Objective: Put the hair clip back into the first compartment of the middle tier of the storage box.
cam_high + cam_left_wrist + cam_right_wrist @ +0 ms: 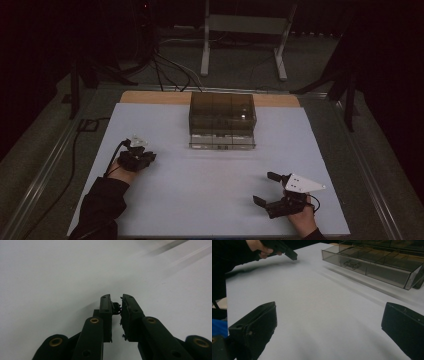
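My left gripper (146,159) rests low on the left of the white sheet (210,200), held by a hand in a dark sleeve. In the left gripper view its jaws stand almost together, shut on a small black piece (116,307) pinched at their tips, just over the sheet. The left gripper (292,255) also appears far off in the right gripper view, tip down at the sheet. My right gripper (265,188) lies at the front right, open, with nothing between its pads (257,325).
A smoky transparent compartment box (222,120) stands at the sheet's far middle, lid raised; one front compartment holds a small item (351,264). Behind the table are a metal stand (245,30) and floor cables (170,70).
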Available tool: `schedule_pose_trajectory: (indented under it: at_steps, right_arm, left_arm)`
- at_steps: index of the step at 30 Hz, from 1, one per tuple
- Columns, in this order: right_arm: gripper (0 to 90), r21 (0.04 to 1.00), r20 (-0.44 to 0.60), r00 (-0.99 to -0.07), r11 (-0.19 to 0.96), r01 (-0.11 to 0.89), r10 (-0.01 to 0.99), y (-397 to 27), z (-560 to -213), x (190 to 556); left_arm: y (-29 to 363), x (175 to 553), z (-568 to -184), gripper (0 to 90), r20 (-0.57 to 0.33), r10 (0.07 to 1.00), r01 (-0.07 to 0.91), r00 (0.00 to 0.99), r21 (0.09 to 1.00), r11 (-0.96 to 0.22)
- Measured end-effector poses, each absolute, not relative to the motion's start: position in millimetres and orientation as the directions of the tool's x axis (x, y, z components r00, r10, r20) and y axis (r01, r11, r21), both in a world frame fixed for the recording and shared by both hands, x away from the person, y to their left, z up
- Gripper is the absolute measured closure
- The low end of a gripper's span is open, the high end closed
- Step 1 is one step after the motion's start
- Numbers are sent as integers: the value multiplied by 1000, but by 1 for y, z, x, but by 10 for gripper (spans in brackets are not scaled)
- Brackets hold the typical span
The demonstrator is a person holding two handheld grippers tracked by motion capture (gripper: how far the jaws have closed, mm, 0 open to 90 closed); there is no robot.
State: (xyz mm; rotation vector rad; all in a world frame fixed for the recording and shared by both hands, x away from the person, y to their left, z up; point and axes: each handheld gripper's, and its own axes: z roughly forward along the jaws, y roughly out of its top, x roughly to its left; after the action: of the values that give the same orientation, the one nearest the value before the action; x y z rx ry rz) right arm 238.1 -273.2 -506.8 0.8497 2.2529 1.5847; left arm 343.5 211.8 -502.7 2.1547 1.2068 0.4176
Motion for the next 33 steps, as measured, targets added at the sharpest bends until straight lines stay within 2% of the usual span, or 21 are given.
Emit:
schedule_pose_trajectory:
  at_steps: [33]
  right_arm:
    - [2, 919, 128, -794, 229, 320, 594, -273, -507, 238]
  left_arm:
    - [185, 344, -472, 806, -18, 787, 590, 617, 672, -447]
